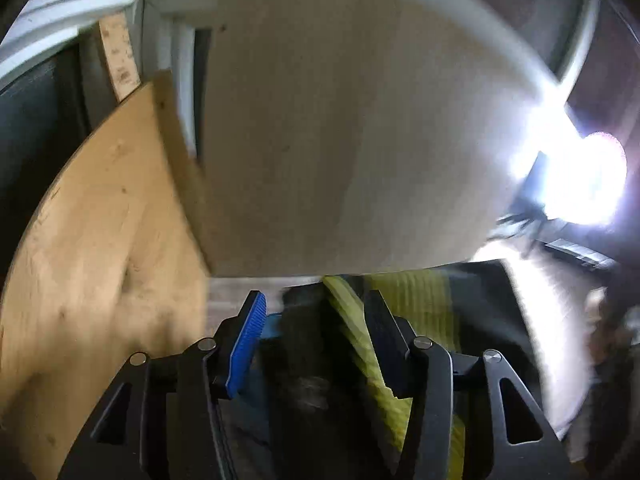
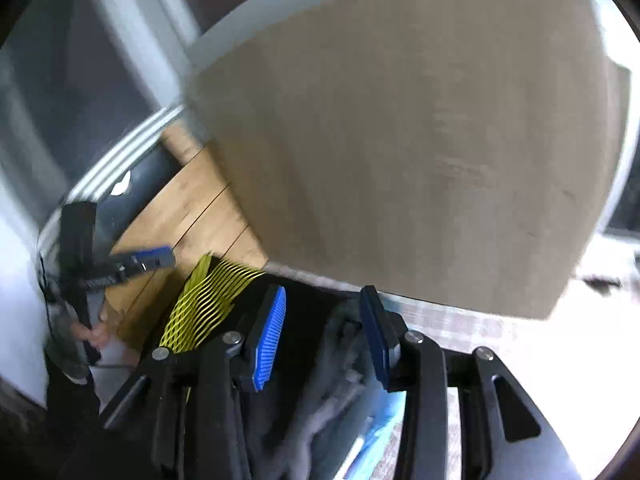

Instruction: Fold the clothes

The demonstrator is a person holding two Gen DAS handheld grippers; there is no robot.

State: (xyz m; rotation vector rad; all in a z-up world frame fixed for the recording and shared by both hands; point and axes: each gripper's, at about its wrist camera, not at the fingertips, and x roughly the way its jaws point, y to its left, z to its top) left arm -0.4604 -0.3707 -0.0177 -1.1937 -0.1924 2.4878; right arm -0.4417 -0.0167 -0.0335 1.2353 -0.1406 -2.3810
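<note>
A dark garment with yellow wavy stripes (image 1: 416,304) hangs below the near edge of a pale wooden table (image 1: 340,140). My left gripper (image 1: 316,300) has its blue-padded fingers (image 1: 250,340) spread, with dark cloth and a yellow band lying between them. In the right wrist view the same garment (image 2: 204,304) shows its yellow stripes at lower left. My right gripper (image 2: 324,300) is spread too, with dark and grey cloth (image 2: 328,380) bunched between its fingers. The left gripper (image 2: 152,258) shows blurred at the left, held by a hand. The frames are motion-blurred.
The pale table top (image 2: 400,140) has a white rim. A wooden plank floor (image 2: 192,208) lies below it. An orange-brown wooden board (image 1: 100,240) stands at left. A bright light (image 1: 584,180) glares at right. White framing (image 1: 60,12) is at the upper left.
</note>
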